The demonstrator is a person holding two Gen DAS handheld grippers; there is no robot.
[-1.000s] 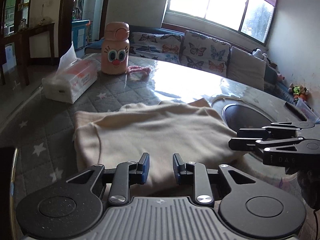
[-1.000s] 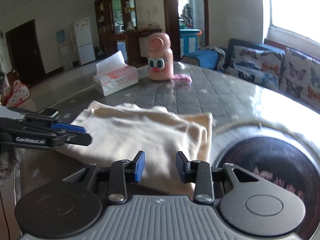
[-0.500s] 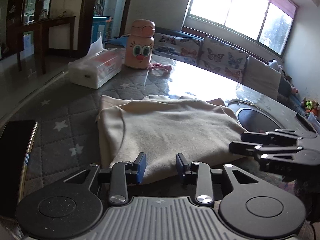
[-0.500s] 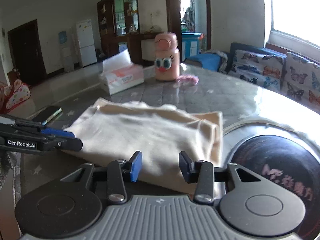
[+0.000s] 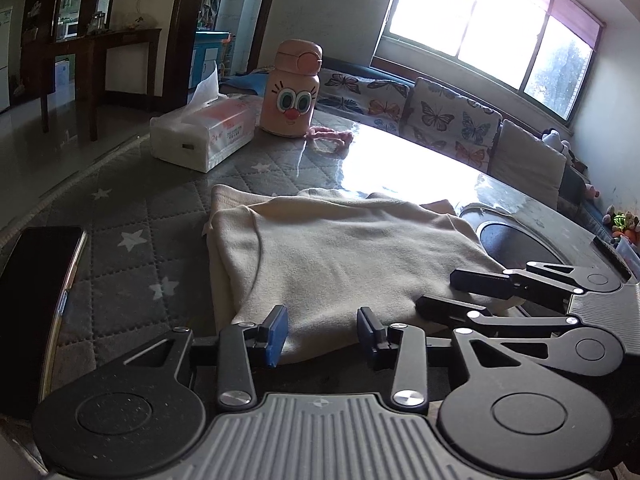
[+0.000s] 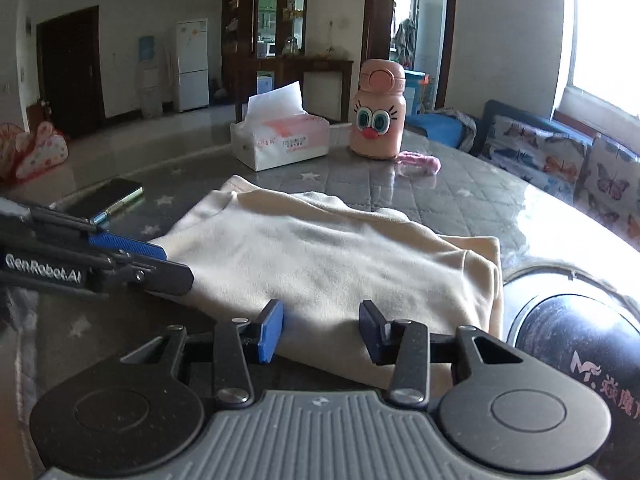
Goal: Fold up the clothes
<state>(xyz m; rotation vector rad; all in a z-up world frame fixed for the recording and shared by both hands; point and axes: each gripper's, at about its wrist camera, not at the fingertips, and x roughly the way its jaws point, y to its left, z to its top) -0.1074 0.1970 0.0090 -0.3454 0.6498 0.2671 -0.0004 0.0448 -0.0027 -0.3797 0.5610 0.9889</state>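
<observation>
My left claw (image 5: 322, 334) is opening, nothing pinched between its pads; my right claw (image 6: 320, 330) stands spread and empty too. Both have let go and drawn back from the cream garment (image 5: 340, 256), which now lies folded flat on the desk (image 5: 132, 216) just ahead of both claws. I judge this fold done; another may follow.

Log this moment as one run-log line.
stage: garment folded on table | left gripper: opening, pads clear of cloth | right gripper: open, nothing gripped
</observation>
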